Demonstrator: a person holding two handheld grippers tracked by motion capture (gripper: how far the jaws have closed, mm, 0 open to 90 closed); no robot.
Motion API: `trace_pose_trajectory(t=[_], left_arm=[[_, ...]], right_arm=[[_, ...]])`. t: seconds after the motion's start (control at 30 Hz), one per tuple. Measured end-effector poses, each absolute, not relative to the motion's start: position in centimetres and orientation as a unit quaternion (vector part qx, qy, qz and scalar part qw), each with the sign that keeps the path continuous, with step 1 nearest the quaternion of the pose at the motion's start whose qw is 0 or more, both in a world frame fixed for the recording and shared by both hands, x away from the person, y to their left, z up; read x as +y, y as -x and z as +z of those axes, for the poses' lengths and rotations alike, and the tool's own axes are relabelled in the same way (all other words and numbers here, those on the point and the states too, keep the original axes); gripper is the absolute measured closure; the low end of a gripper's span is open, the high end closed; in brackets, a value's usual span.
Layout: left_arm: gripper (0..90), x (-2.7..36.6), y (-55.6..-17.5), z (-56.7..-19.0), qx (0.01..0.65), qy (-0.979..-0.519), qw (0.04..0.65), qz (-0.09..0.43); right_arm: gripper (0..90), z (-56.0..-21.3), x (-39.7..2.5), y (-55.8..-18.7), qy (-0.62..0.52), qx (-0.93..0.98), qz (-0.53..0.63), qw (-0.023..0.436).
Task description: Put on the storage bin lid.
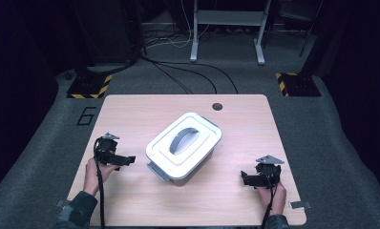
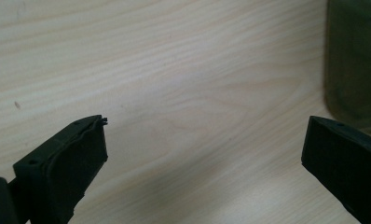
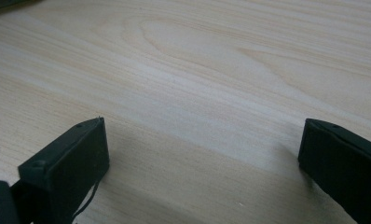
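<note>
High view: my left gripper point(image 1: 129, 160) rests low on the table point(image 1: 236, 191), jaws spread wide, pointing right toward the one white lidded box point(image 1: 184, 146) standing at the table's centre. My right gripper point(image 1: 245, 179) rests near the right edge, jaws likewise spread, pointing left. Count: two grippers, one box, one grey handle point(image 1: 181, 138) on its lid.

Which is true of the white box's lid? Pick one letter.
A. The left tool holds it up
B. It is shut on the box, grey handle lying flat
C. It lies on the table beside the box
B: the lid sits closed on the box, its grey handle flat, with both tools apart from it.
</note>
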State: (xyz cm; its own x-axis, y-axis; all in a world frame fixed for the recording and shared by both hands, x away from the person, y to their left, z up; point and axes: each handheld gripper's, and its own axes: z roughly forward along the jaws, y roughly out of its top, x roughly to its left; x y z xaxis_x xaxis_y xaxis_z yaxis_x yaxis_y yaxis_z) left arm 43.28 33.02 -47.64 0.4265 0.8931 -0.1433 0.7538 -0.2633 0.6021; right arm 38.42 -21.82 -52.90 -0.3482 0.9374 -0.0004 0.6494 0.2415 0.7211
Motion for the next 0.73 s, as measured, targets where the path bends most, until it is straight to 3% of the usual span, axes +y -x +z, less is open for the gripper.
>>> trace_pose_trajectory(t=[0.33,0.57,0.73], left_arm=[[0.0,33.8,-42.5,-51.4,0.534,-0.778,0.313,0.107],[0.3,33.3,-40.7,-53.0,0.504,-0.769,0.337,0.205],[0.0,33.0,-40.6,-53.0,0.493,-0.779,0.329,0.206]], right_arm=[[1.0,-52.9,-21.9,-38.4,-0.523,0.757,0.321,0.224],[1.0,-52.9,-21.9,-38.4,-0.523,0.757,0.321,0.224],[1.0,-52.9,-21.8,-38.4,-0.525,0.756,0.322,0.224]])
